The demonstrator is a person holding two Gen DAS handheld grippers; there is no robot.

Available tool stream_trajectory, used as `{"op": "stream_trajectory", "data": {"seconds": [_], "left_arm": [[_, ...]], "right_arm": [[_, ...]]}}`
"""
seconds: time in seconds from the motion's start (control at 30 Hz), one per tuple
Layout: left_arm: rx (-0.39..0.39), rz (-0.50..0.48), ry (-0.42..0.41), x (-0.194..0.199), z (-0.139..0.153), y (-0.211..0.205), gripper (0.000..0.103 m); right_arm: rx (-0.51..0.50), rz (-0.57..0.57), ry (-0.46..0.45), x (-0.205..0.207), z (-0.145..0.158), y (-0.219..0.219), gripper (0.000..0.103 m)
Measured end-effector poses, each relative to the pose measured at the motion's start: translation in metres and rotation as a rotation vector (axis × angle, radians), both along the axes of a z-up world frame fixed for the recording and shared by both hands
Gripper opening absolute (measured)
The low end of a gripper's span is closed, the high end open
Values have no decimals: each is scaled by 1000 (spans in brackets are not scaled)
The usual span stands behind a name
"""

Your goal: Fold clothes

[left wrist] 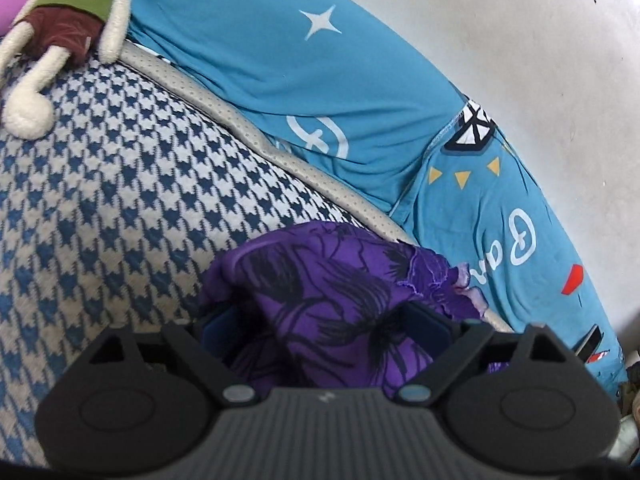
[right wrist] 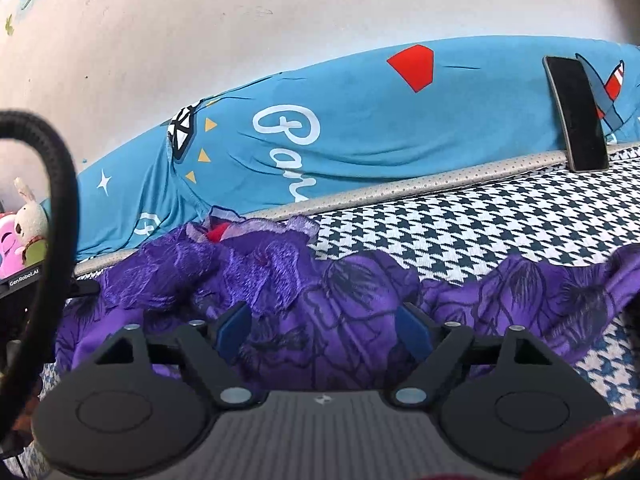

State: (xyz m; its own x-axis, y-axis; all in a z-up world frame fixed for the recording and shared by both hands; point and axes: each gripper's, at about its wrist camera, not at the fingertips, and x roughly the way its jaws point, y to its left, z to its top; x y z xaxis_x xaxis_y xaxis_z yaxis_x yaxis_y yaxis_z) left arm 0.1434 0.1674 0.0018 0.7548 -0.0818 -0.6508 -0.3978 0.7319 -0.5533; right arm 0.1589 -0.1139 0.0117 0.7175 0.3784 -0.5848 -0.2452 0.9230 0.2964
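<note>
A purple garment with black flower outlines lies crumpled on a blue-and-white houndstooth bed cover (left wrist: 100, 200). In the left wrist view the purple garment (left wrist: 340, 300) is heaped up between the fingers of my left gripper (left wrist: 324, 320), hiding the fingertips; the jaws stand wide apart. In the right wrist view the purple garment (right wrist: 340, 300) spreads across the houndstooth cover (right wrist: 460, 232), with a lacy purple part (right wrist: 200, 264) at the left. My right gripper (right wrist: 324, 330) is open over the garment, and its blue pads (right wrist: 234, 330) rest on the fabric.
A long blue cushion (left wrist: 320, 80) with white and yellow prints runs along a pale wall (right wrist: 240, 20) behind the bed. A dark phone (right wrist: 576, 116) leans against the blue cushion (right wrist: 400, 140). Plush toys (left wrist: 60, 40) lie at the far left. A black cable (right wrist: 56, 208) loops at left.
</note>
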Motion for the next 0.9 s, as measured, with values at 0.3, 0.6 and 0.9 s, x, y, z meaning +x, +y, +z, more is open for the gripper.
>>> {"op": "stream_trajectory", "data": {"seconds": [0.3, 0.6, 0.9], "left_arm": [[37, -44, -12, 11, 1, -13, 25], [319, -4, -146, -5, 43, -43, 7], [442, 95, -177, -16, 61, -41, 7]], "right_arm": [[-58, 75, 43, 26, -18, 26, 61], [-19, 41, -37, 34, 0, 33, 13], [143, 19, -186, 35, 40, 30, 12]]}}
